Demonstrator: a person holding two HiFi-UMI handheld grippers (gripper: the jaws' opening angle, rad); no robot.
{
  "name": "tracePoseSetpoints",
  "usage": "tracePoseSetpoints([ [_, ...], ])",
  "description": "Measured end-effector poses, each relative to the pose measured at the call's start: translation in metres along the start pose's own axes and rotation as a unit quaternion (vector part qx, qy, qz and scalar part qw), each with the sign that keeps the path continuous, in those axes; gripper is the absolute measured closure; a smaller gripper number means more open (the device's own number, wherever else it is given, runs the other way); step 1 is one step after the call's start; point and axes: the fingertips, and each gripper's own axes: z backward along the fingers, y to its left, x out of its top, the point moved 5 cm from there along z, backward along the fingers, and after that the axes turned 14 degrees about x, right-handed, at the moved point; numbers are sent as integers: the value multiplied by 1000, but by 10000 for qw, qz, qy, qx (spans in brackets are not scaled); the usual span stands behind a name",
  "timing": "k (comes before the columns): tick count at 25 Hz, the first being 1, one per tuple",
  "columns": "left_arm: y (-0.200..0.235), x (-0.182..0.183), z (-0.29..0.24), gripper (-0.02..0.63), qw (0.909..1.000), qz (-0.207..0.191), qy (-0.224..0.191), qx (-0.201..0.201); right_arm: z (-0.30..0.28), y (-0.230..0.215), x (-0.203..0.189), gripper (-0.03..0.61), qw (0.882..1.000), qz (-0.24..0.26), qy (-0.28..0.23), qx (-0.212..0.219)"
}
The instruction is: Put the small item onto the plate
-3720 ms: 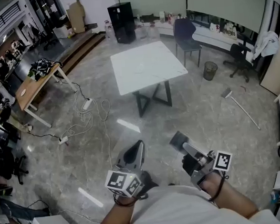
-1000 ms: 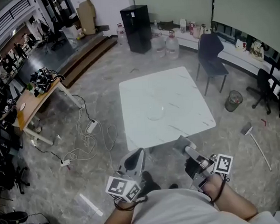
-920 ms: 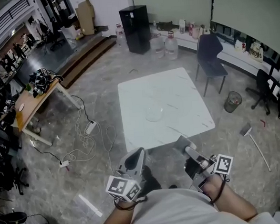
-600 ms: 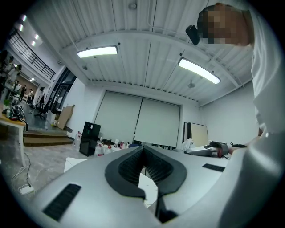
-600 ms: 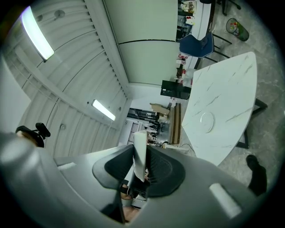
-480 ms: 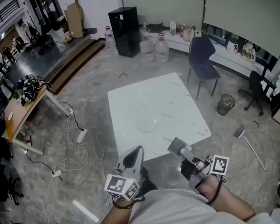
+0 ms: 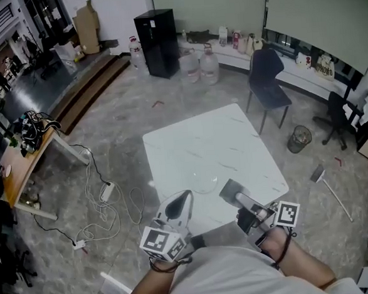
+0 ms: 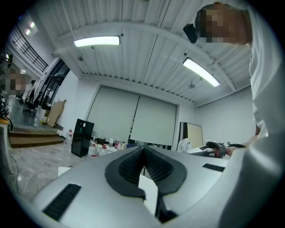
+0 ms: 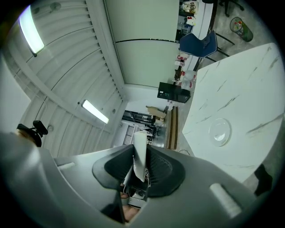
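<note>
A white marble-look table [image 7: 202, 142] stands just ahead, with a clear glass plate [image 7: 204, 184] near its front edge. Both grippers point level, held out over that edge. My right gripper [image 7: 230, 189] is shut on a small flat white item [image 9: 139, 156], which sticks out beyond the pads in the right gripper view; the plate [image 9: 220, 131] and table [image 9: 240, 89] show ahead of it. My left gripper [image 7: 185, 196] sits left of the plate, its pads [image 8: 129, 167] meeting at the tips. A white patch [image 8: 149, 196] shows lower between them; I cannot tell what it is.
A dark blue chair [image 7: 263, 68] stands at the table's far side, a bin [image 7: 299, 138] to its right. Beyond are a black cabinet [image 7: 157, 35] and water bottles [image 7: 200, 65]. Cables [image 7: 106, 199] lie on the floor at left by a wooden desk [image 7: 22, 167].
The table and plate have come closer in the head view. Both grippers, earlier over bare floor, now reach over the table's near edge. The right gripper still holds the white item.
</note>
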Motion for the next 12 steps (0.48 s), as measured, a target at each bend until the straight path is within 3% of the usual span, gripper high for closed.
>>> tracePoseSetpoints([
  [12, 91, 8, -68, 609, 9984, 81, 172, -523, -92, -67, 17, 492, 9987, 49, -303, -403],
])
